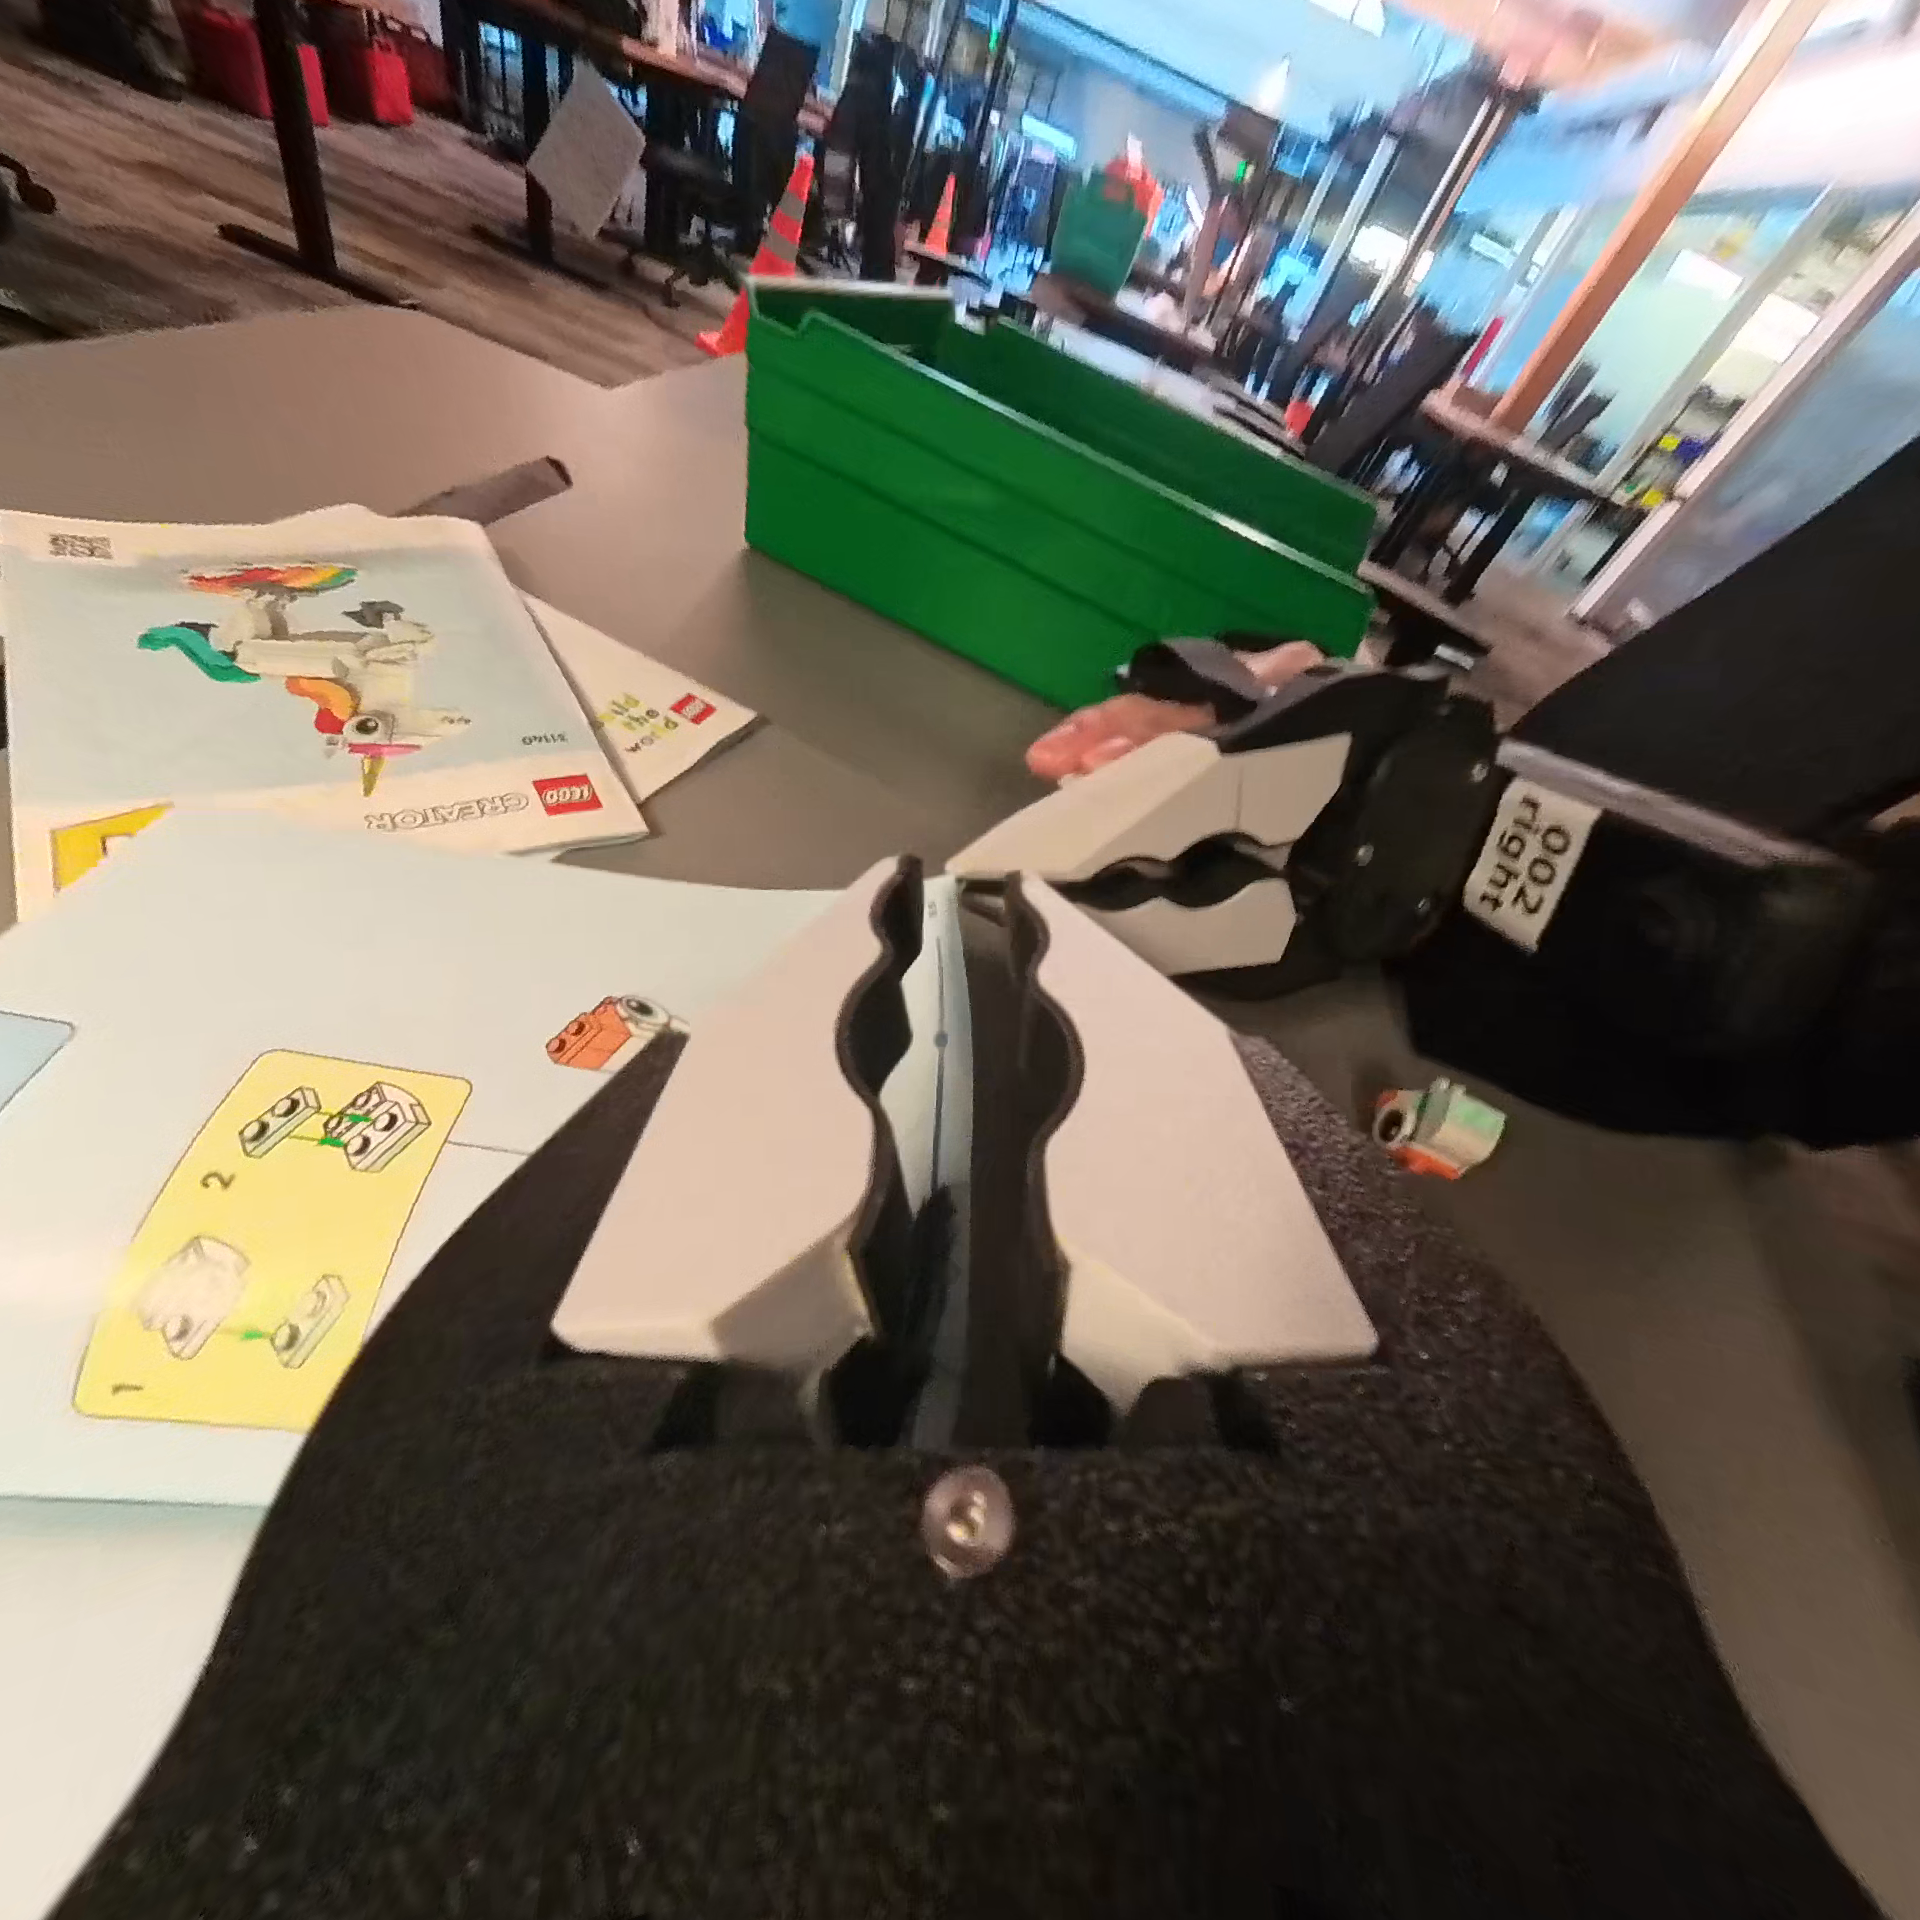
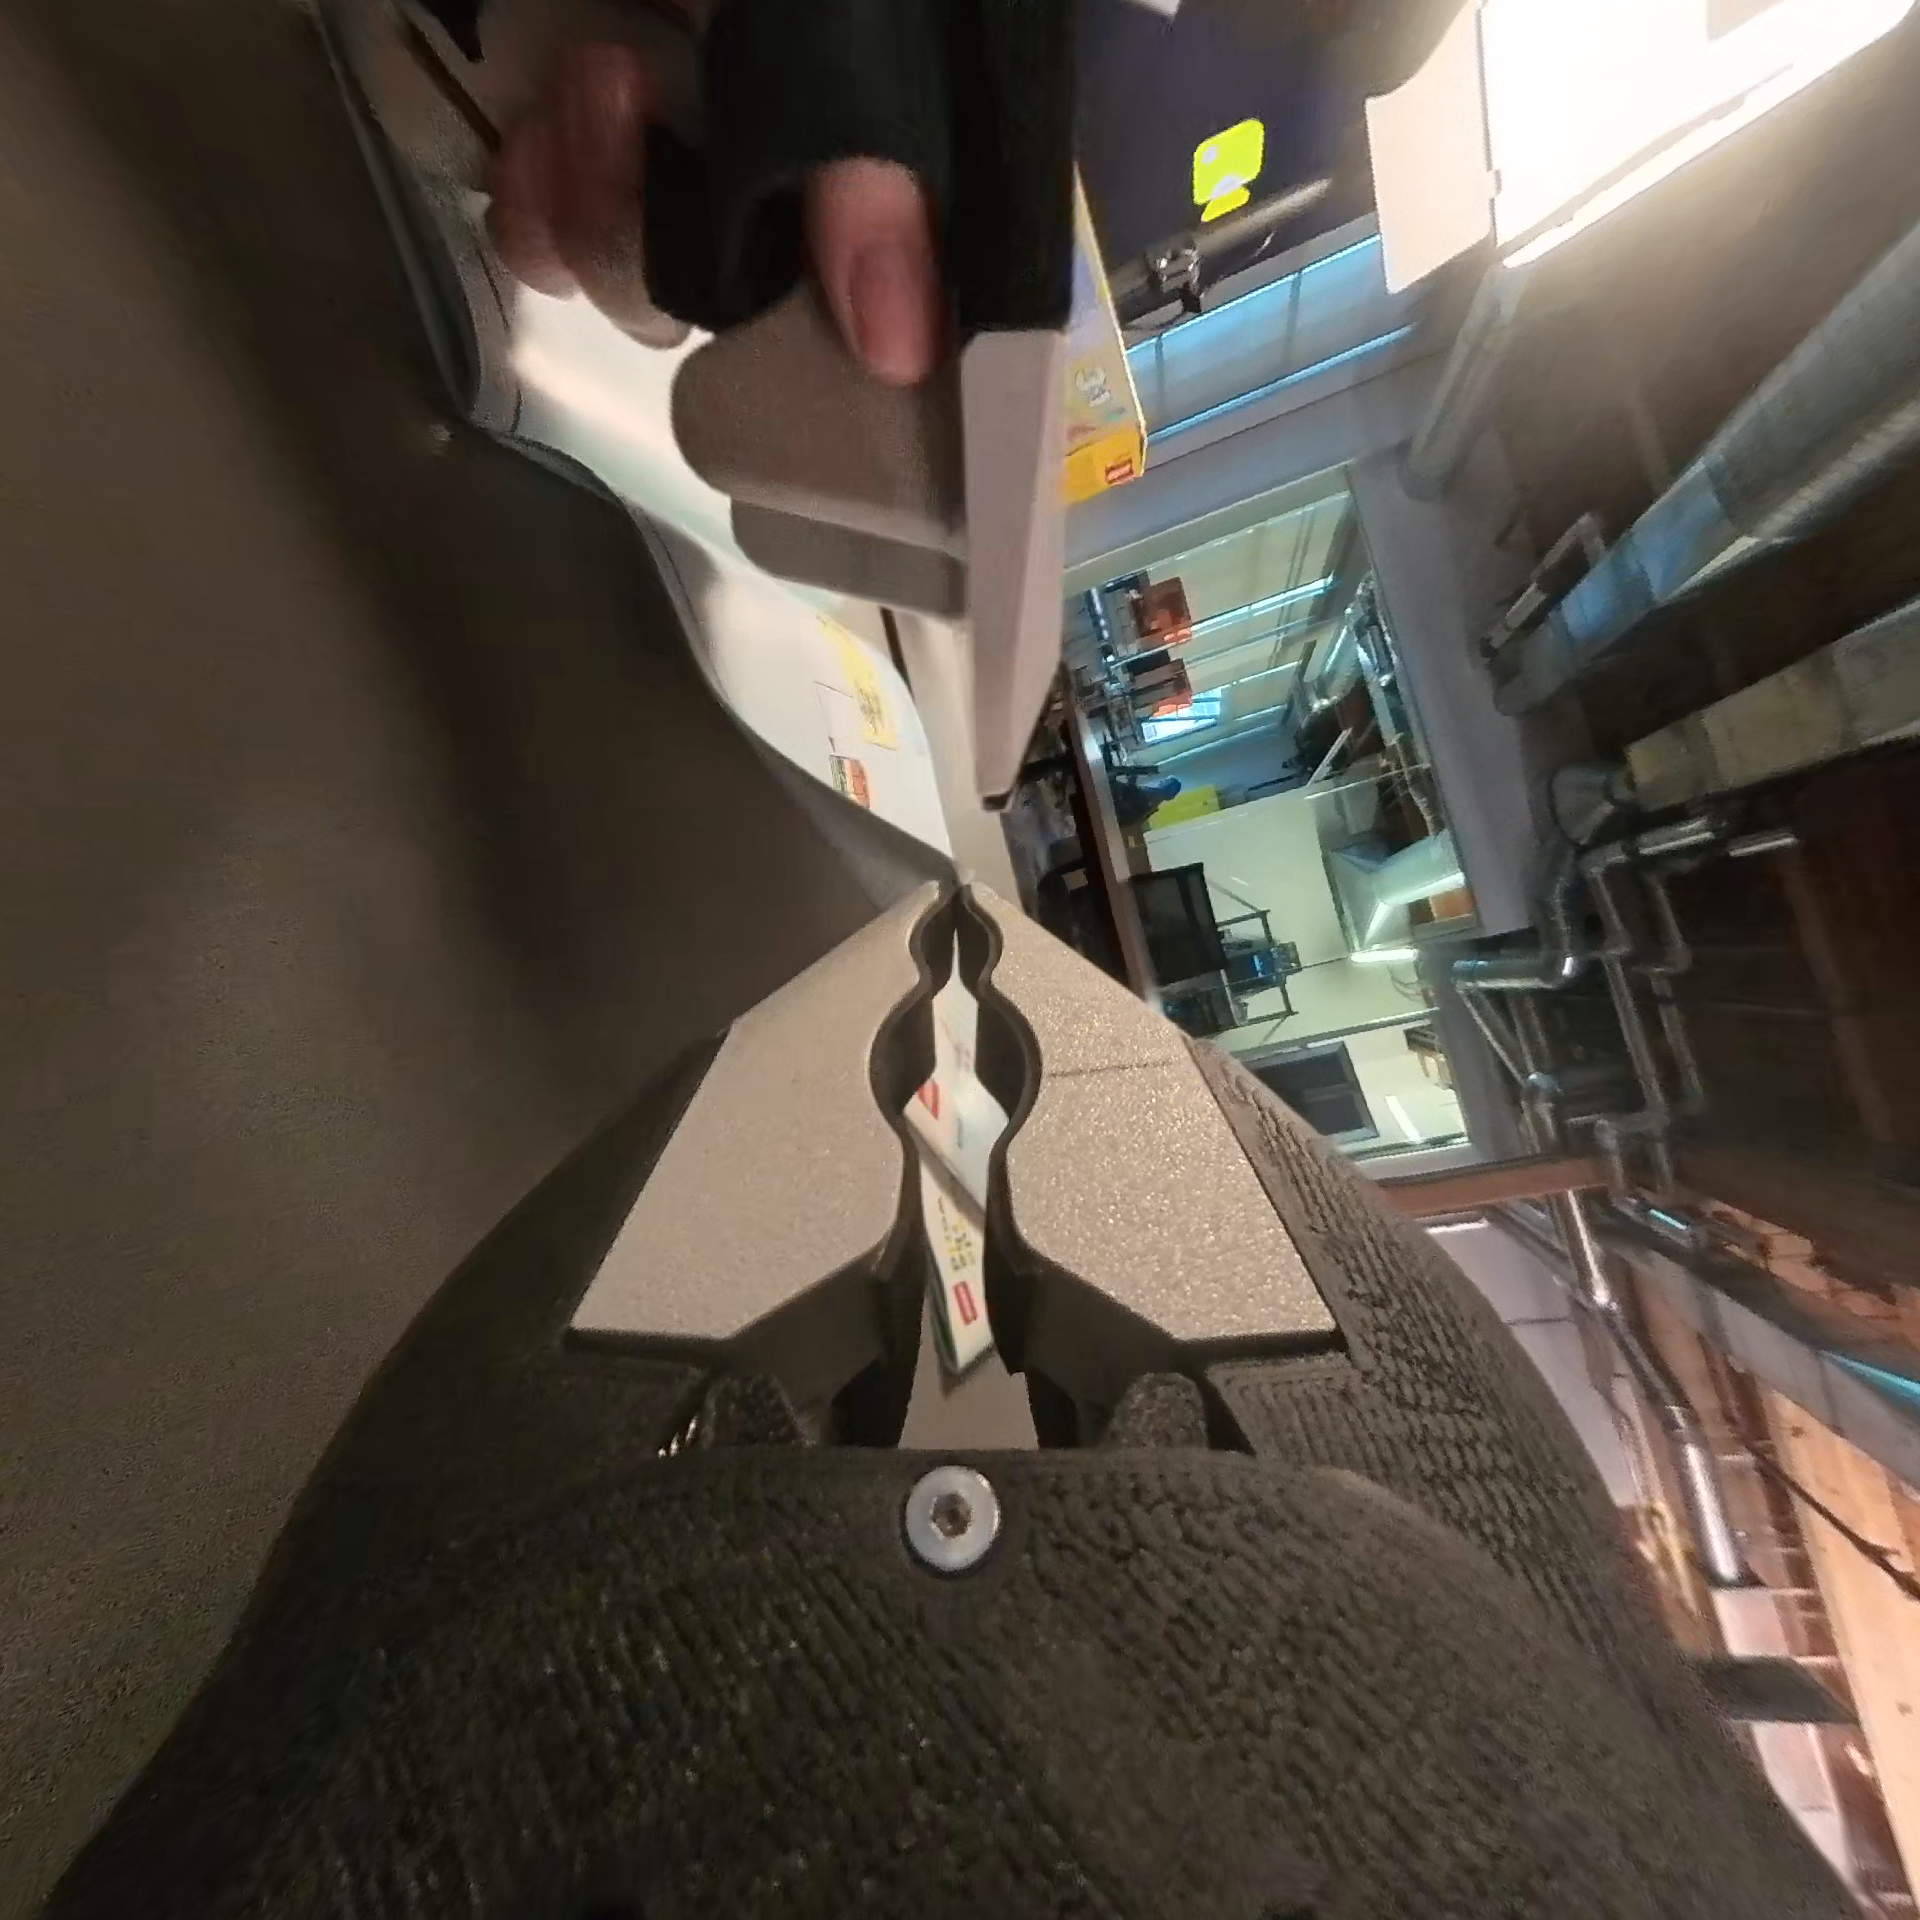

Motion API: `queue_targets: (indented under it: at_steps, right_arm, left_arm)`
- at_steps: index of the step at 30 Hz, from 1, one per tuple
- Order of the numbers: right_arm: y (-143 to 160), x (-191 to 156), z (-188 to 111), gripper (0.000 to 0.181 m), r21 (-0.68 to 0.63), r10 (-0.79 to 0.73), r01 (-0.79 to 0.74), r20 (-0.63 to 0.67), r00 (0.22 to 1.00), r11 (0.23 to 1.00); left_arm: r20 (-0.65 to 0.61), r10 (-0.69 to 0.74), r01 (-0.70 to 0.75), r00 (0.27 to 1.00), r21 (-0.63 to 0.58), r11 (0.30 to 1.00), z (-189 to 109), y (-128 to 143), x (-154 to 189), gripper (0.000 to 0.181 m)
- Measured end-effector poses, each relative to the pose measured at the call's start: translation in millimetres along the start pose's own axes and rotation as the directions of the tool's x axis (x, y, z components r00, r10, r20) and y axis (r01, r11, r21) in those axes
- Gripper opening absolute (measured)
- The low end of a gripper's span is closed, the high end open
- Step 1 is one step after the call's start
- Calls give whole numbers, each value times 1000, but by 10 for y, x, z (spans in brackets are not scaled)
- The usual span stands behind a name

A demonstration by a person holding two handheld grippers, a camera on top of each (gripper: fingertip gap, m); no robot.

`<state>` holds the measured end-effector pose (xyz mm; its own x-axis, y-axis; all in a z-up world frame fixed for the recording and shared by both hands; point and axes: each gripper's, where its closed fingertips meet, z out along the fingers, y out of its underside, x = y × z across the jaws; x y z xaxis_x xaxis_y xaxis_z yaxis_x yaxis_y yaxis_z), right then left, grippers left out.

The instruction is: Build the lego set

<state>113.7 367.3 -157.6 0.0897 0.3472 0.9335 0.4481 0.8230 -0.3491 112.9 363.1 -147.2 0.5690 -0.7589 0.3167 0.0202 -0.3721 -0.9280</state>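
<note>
An open instruction booklet (image 1: 312, 987) lies on the grey table (image 1: 831, 727). My left gripper (image 1: 935, 878) is shut on the edge of one of its pages (image 1: 940, 1091), which stands upright between the fingers. My right gripper (image 1: 997, 868) reaches in from the right, its tips meeting the left gripper's tips at the same page corner. In the right wrist view my right gripper (image 2: 958, 896) is shut, and the curved page (image 2: 810, 727) runs into its tips. The left gripper (image 2: 987, 800) shows just beyond. A small white, orange and green lego assembly (image 1: 1439, 1127) lies on the table under the right gripper's body.
A green bin (image 1: 987, 540) stands at the back of the table. A closed booklet with a unicorn cover (image 1: 291, 675) and a smaller leaflet (image 1: 655, 717) lie to the left. A hand (image 1: 1101, 732) rests behind the right gripper. A yellow box (image 2: 1101, 416) shows beyond. My left and right fingertips are right by each other.
</note>
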Motion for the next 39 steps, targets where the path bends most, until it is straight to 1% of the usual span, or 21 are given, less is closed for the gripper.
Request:
queue_targets:
  at_steps: [4,8,14,17,18,24,27,29,30,32,33,34,36,39]
  right_arm:
    - [-99,44,-23,0,39,-53,55,-46,998,998]
    - [-194,71,-45,0,69,-111,117,-87,990,991]
    - [-210,77,-50,0,74,-119,127,-94,988,989]
    - [-203,62,-45,0,72,-119,126,-87,989,989]
    - [-204,62,-48,0,74,-118,124,-87,989,990]
    - [-203,55,-48,0,77,-105,111,-81,991,991]
    - [-168,54,-51,0,71,-90,95,-73,993,993]
    - [-129,55,-52,0,62,-78,82,-67,995,995]
    - [-109,55,-53,0,57,-72,75,-63,995,996]
    - [-80,46,-49,0,51,-62,65,-53,997,997]
    - [-74,37,-45,0,50,-59,62,-47,997,997]
    - [-71,28,-39,0,50,-59,61,-42,997,997]
    - [-76,0,-30,0,52,-60,62,-29,998,997]
    - [-83,-34,-24,0,54,-60,60,-12,998,997]
  left_arm:
    - [-51,-100,101,994,24,995,-8,-40,27,14]
    - [-132,-206,208,970,5,978,8,-21,101,16]
    - [-145,-213,212,966,-20,977,21,27,117,15]
    - [-163,-213,212,963,-19,977,16,26,138,2]
    - [-164,-213,213,963,-15,977,9,20,135,0]
    - [-161,-224,224,961,-16,974,-4,19,114,0]
    - [-150,-236,241,960,20,970,-55,-44,82,0]
    - [-102,-240,249,965,80,965,-151,-126,27,0]
    - [-49,-242,246,969,128,961,-229,-177,-22,0]
    - [102,-235,207,967,230,951,-466,-266,-121,0]
    - [180,-217,167,959,257,952,-603,-281,-143,0]
    - [256,-192,121,947,267,956,-734,-275,-149,0]
    - [387,-129,33,913,247,969,-971,-220,-128,0]
    - [540,-79,-28,838,187,982,-1300,-62,-107,0]
